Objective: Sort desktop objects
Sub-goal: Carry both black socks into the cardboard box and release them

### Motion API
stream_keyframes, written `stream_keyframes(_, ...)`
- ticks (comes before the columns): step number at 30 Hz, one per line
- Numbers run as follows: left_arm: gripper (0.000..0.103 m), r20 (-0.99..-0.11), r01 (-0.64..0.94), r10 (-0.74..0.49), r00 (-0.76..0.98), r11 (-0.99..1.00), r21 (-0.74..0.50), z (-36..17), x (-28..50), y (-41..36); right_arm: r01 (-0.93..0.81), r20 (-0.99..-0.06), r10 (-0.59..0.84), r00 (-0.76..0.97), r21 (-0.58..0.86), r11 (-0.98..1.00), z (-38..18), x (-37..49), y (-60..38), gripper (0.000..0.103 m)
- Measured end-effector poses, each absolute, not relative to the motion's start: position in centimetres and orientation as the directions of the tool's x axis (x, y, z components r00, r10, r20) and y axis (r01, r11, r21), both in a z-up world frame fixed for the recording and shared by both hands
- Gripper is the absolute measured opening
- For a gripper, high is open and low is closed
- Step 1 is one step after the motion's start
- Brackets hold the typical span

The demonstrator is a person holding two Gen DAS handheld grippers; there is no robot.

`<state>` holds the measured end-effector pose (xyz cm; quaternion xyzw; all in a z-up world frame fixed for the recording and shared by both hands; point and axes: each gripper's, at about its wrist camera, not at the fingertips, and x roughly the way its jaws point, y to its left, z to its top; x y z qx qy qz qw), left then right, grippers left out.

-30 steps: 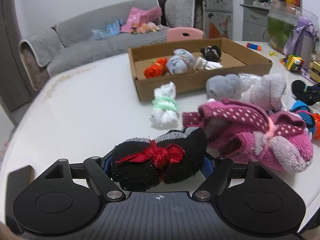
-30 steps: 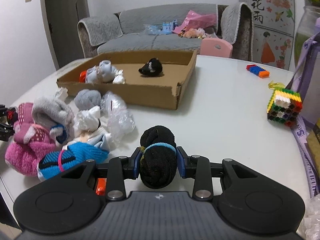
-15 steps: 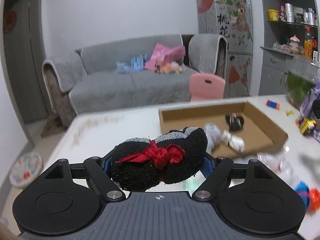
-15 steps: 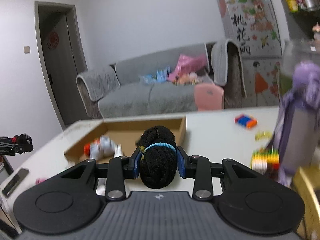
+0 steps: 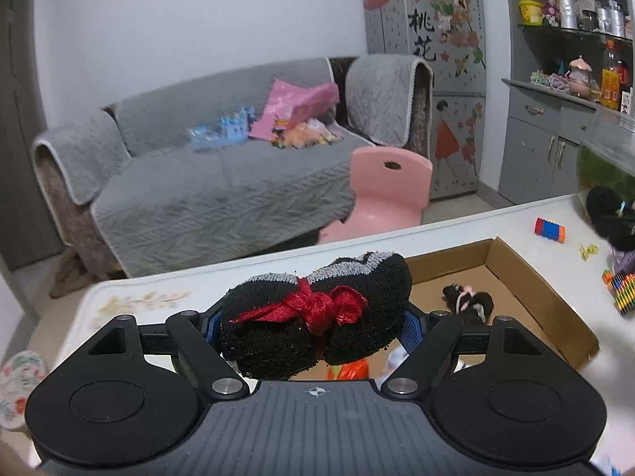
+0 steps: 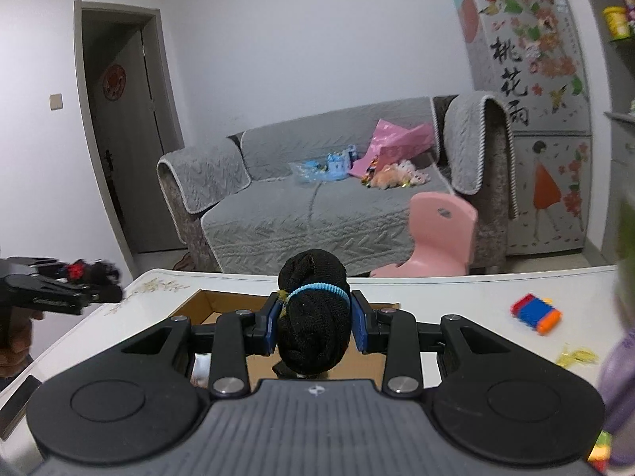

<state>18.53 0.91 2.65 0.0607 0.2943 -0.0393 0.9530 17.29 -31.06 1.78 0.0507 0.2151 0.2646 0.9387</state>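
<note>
Black sock bundle (image 5: 313, 321) between left tongs (image 5: 313, 323)

A family living room, plainly: there's a grey sofa (image 5: 222, 182) with quilted covers and toys strewn on its seat, and a small pink child's chair (image 5: 387, 190) in front. A fridge (image 6: 528, 119) covered in flower stickers stands by the wall, beside grey cupboards (image 5: 555, 146) with bottles and tins.

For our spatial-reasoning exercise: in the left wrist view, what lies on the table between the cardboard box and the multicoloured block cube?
Nothing: that stretch of white table between the cardboard box and block cube is bare.
</note>
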Motion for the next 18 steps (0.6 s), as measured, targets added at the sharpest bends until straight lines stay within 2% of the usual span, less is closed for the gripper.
stream_keyframes(9,0.082,-0.631,0.145,-0.052,0.774,0.985,0.096,-0.2,24.8,-0.2,-0.569,-0.471,0.567,0.675,0.156,0.807,0.4,22.0,-24.9,0.032)
stream_keyframes(18,0.082,-0.705,0.210,-0.108,0.701,0.976,0.059,-3.9,27.6,1.1,-0.628,-0.568,0.641,0.517,0.258,0.734,-2.3,25.1,-22.6,0.032)
